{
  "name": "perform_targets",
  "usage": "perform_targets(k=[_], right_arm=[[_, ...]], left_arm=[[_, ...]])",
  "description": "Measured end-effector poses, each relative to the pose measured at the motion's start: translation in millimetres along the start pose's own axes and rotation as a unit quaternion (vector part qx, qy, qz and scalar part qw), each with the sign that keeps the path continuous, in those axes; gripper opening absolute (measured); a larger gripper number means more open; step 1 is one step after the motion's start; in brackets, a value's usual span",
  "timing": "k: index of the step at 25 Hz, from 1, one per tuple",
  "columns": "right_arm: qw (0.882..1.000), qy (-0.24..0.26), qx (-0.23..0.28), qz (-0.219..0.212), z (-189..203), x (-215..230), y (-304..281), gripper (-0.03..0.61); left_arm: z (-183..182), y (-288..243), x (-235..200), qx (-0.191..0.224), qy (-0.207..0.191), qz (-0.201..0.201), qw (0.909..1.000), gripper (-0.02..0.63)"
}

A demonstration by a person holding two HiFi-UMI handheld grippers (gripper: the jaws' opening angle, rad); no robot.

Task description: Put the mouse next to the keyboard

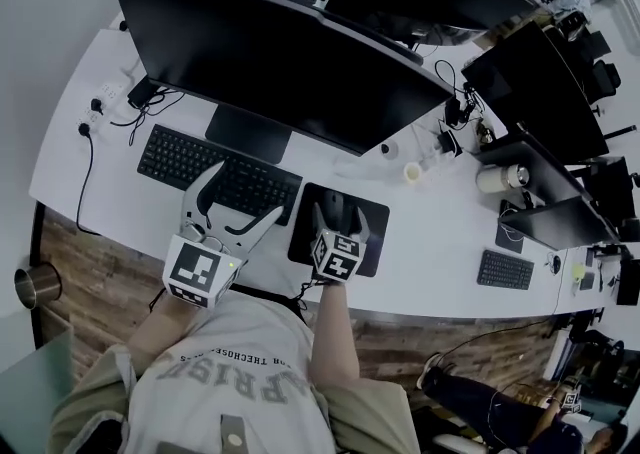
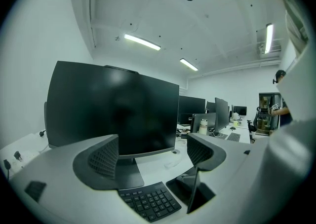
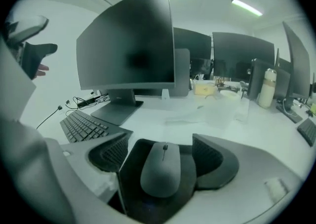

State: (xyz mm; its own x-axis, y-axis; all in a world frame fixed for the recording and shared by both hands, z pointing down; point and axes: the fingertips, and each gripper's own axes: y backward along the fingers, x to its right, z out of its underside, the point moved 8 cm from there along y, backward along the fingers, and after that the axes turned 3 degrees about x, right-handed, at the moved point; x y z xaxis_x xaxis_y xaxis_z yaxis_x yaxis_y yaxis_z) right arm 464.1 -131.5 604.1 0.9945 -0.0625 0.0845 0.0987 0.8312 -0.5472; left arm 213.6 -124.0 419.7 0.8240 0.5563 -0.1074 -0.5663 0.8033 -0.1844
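A grey mouse [image 3: 162, 168] lies on a black mouse pad [image 3: 131, 166], just right of the black keyboard [image 1: 215, 170] on the white desk. My right gripper [image 1: 338, 217] is low over the pad, open, its jaws on either side of the mouse [image 1: 337, 210] with a gap on each side. My left gripper [image 1: 243, 194] hovers over the keyboard's right end, open and empty. In the left gripper view the keyboard's corner [image 2: 148, 201] and the pad [image 2: 185, 188] show below its jaws. In the right gripper view the keyboard [image 3: 84, 125] lies to the left.
A large dark monitor [image 1: 270, 62] stands behind the keyboard, its foot [image 1: 248, 132] on the desk. Cables and a power strip [image 1: 110, 97] lie at far left. Cups [image 1: 412, 171], a bottle [image 3: 266, 87] and a second keyboard [image 1: 505, 269] sit to the right. A steel cup [image 1: 35, 284] stands off the desk's left end.
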Motion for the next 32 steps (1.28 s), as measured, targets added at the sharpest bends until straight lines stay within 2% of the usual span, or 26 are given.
perform_targets(k=[4, 8, 12, 15, 17, 19, 20, 23, 24, 27, 28, 29, 32], right_arm=[[0.994, 0.003, 0.105, 0.003, -31, -12, 35, 0.397], [0.975, 0.003, 0.22, 0.008, -66, -32, 79, 0.396], [0.955, 0.007, 0.295, 0.029, -98, -57, 122, 0.394], [0.946, 0.015, 0.321, 0.043, -114, -75, 145, 0.359], [0.942, 0.021, 0.329, 0.055, -120, -86, 156, 0.264], [0.94, 0.023, 0.334, 0.066, -124, -95, 165, 0.239], [0.938, 0.024, 0.337, 0.071, -126, -99, 168, 0.171], [0.934, 0.027, 0.345, 0.087, -132, -108, 177, 0.15], [0.932, 0.028, 0.349, 0.093, -133, -110, 180, 0.09], [0.928, 0.029, 0.357, 0.107, -138, -115, 188, 0.079], [0.926, 0.031, 0.359, 0.113, -140, -116, 189, 0.015], [0.925, 0.034, 0.36, 0.118, -141, -118, 191, 0.002], [0.922, 0.037, 0.364, 0.122, -145, -123, 195, 0.002]], left_arm=[[-5, -2, 0, 0.007, -0.002, 0.025, 0.9997, 0.414], [-17, -1, 0, 0.022, -0.013, 0.068, 0.9973, 0.414], [-36, 6, -4, 0.062, -0.027, 0.095, 0.9931, 0.414], [-47, 10, -6, 0.084, -0.029, 0.112, 0.9897, 0.386], [-52, 13, -10, 0.093, -0.032, 0.121, 0.9878, 0.301], [-58, 17, -14, 0.103, -0.03, 0.128, 0.9859, 0.228], [-60, 18, -16, 0.106, -0.026, 0.132, 0.9852, 0.191], [-67, 21, -21, 0.118, -0.022, 0.143, 0.9824, 0.092], [-69, 22, -22, 0.123, -0.023, 0.146, 0.9814, 0.067], [-75, 23, -23, 0.134, -0.022, 0.152, 0.979, 0.024], [-76, 24, -24, 0.137, -0.022, 0.154, 0.9783, 0.016], [-78, 25, -24, 0.139, -0.021, 0.156, 0.9777, 0.012], [-80, 27, -26, 0.144, -0.021, 0.161, 0.9761, 0.012]])
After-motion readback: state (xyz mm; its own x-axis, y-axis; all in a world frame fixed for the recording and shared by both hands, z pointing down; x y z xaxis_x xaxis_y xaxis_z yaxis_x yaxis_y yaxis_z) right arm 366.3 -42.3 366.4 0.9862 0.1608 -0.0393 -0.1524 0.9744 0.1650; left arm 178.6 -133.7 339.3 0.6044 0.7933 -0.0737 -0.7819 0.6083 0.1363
